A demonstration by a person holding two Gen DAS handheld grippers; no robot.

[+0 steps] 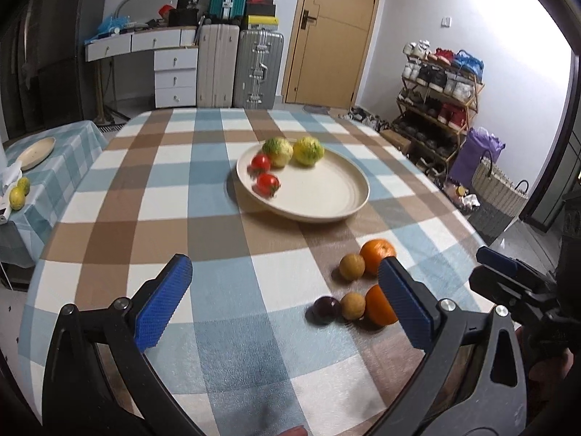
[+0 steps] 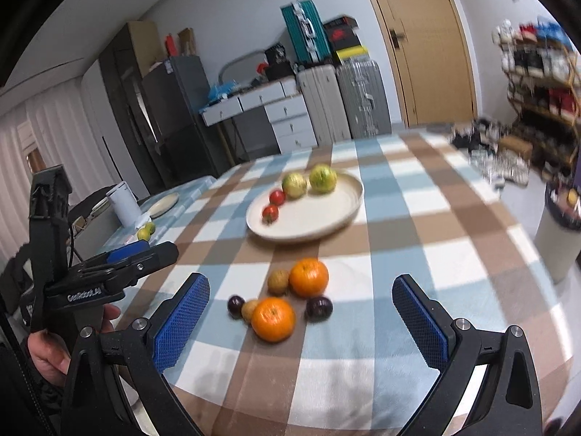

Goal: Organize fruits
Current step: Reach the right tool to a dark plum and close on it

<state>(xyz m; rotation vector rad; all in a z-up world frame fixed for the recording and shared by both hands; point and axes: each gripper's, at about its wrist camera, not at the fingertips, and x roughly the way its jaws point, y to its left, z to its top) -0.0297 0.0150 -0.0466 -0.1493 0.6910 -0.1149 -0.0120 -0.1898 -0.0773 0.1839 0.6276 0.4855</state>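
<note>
A cream plate (image 1: 319, 196) (image 2: 326, 214) on the checked table holds two yellow-green fruits (image 1: 308, 150) (image 2: 322, 178) and two tomatoes (image 1: 268, 183) (image 2: 270, 213). Nearer, loose on the cloth, lie two oranges (image 2: 273, 319) (image 1: 377, 254), two small tan fruits (image 2: 278, 282) (image 1: 352, 267) and two dark plums (image 2: 319, 309) (image 1: 326, 309). My left gripper (image 1: 287, 301) is open and empty, just left of this cluster. My right gripper (image 2: 301, 323) is open and empty, straddling the near side of the cluster above the cloth.
A side table at the left carries another plate (image 1: 36, 152), two yellow-green fruits (image 1: 18, 196) and a white cup (image 2: 123, 203). Suitcases (image 1: 254, 69), drawers, a door and a shoe rack (image 1: 439, 105) stand behind. A basket (image 1: 497, 189) sits right of the table.
</note>
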